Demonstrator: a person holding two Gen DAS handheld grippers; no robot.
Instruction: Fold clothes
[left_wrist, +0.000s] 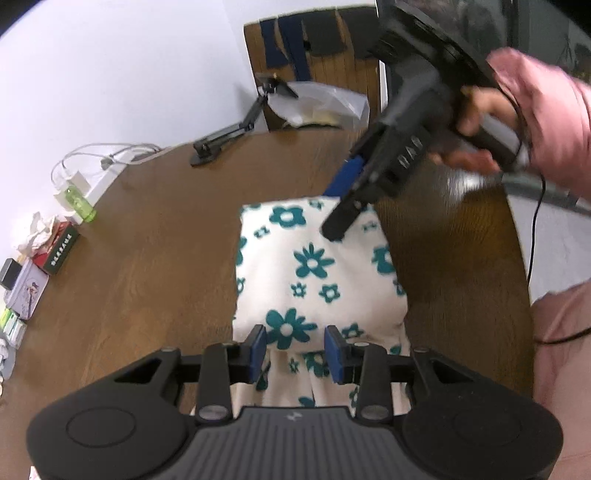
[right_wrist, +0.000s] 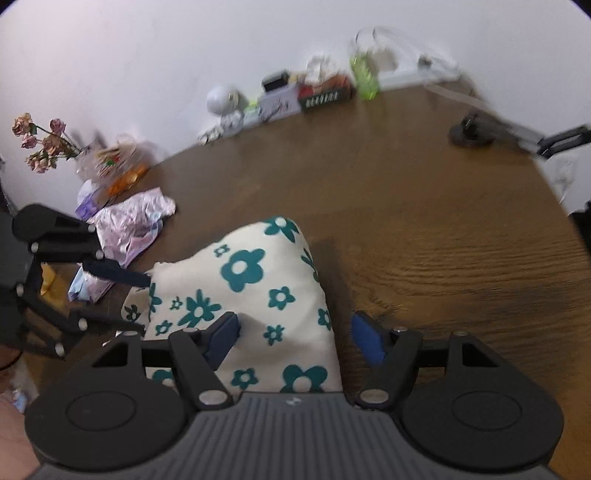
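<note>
I have the cream cloth garment with teal flower print lying folded into a compact rectangle on the brown wooden surface. My left hand-held gripper sits over its near edge, fingers apart, gripping nothing. My right hand-held gripper straddles the far corner, also spread open. I judge the folding nearly finished; next I should press the stack flat or make one last fold.

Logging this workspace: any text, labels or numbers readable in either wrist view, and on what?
Nothing reads cleanly.
Dark green box by the wall: a row of white characters, too blurred to read.
White tin: a red drawing, with no legible words.
Floral garment: flower pattern only.
</note>
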